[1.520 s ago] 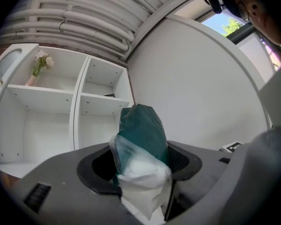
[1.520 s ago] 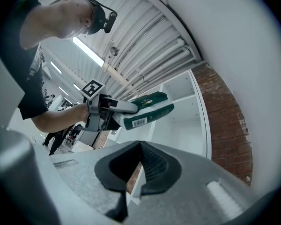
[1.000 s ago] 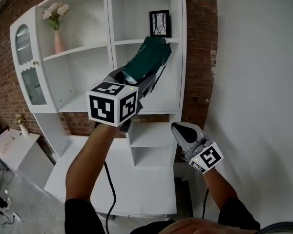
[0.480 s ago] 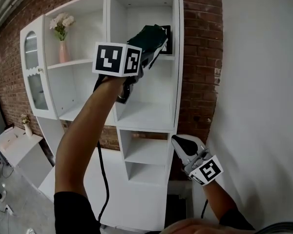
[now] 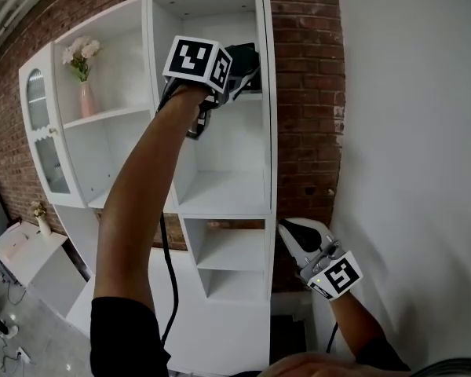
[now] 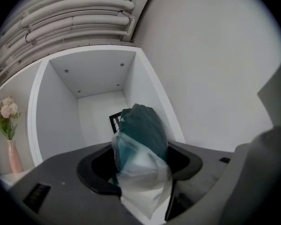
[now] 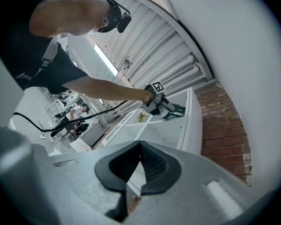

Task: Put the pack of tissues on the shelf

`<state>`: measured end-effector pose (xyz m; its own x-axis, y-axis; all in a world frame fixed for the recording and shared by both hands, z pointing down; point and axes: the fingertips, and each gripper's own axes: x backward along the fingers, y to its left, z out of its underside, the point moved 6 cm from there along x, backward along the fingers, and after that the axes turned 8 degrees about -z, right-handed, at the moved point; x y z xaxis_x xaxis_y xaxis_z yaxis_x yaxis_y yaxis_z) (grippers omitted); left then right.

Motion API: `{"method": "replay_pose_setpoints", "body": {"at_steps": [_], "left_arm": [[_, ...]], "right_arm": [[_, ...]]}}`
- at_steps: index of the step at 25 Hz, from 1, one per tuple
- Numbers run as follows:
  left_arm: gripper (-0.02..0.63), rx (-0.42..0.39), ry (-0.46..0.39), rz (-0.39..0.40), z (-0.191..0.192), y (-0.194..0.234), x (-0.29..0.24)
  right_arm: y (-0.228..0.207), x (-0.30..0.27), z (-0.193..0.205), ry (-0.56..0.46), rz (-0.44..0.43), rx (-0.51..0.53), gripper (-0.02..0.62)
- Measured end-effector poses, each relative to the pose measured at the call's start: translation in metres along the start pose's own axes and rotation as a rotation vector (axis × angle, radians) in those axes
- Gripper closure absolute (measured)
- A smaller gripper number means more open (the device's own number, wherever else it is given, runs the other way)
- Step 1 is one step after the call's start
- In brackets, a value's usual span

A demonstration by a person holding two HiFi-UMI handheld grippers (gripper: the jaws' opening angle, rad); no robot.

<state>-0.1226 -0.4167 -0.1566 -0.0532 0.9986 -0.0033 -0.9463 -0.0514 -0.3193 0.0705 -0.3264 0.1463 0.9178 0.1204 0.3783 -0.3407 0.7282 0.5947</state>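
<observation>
The pack of tissues [image 5: 244,55] is a dark teal bundle in thin clear wrap [image 6: 141,137]. My left gripper [image 5: 234,71] is shut on it, held high at the mouth of the top right compartment [image 6: 94,109] of the white shelving unit [image 5: 265,140]. The pack sticks out past the jaws toward the compartment's back wall and hangs above its floor. A black picture frame [image 6: 114,122] stands at the back, mostly hidden by the pack. My right gripper [image 5: 293,231] is low by the white wall, shut [image 7: 140,146], with nothing in it.
A pink vase with pale flowers [image 5: 83,85] stands on the upper left shelf. A glass-door cabinet section [image 5: 43,140] forms the unit's left end. Brick wall [image 5: 302,93] runs to the right of the shelving, then a plain white wall [image 5: 408,132]. A black cable [image 5: 169,281] hangs from my left arm.
My left arm has risen, carrying the pack from middle-shelf height up to the top right compartment. The right gripper has stayed low by the wall.
</observation>
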Motion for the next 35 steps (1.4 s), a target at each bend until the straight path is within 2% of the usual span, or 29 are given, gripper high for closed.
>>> {"method": "replay_pose_setpoints", "body": {"at_steps": [5,8,14,20,24,31,35], "left_arm": [[0.316,-0.02,0.015,-0.004,-0.009,0.002,-0.016],[0.279,0.003,-0.023,0.001,-0.013,0.005,-0.021],[0.215,0.024,-0.202,0.005,-0.024,0.012,-0.012],[0.202,0.073,-0.42,0.003,-0.027,0.016,0.021],[0.202,0.08,-0.525,0.042,-0.015,0.01,0.049],[0.207,0.041,-0.612,0.122,0.026,-0.025,0.091],[0.27,0.016,-0.632,0.183,0.063,-0.05,0.109]], "right_arm": [[-0.006,0.006,0.002,0.006,0.027,0.013,0.594],[-0.009,0.008,0.004,0.011,0.039,0.015,0.594],[-0.01,0.006,0.009,0.023,0.054,0.009,0.594],[-0.011,-0.006,0.006,0.0,0.056,-0.01,0.594],[-0.005,-0.017,0.002,-0.011,0.049,-0.016,0.594],[0.002,-0.028,-0.005,-0.036,0.047,-0.061,0.594],[0.003,-0.033,-0.008,-0.063,0.061,-0.096,0.594]]}}
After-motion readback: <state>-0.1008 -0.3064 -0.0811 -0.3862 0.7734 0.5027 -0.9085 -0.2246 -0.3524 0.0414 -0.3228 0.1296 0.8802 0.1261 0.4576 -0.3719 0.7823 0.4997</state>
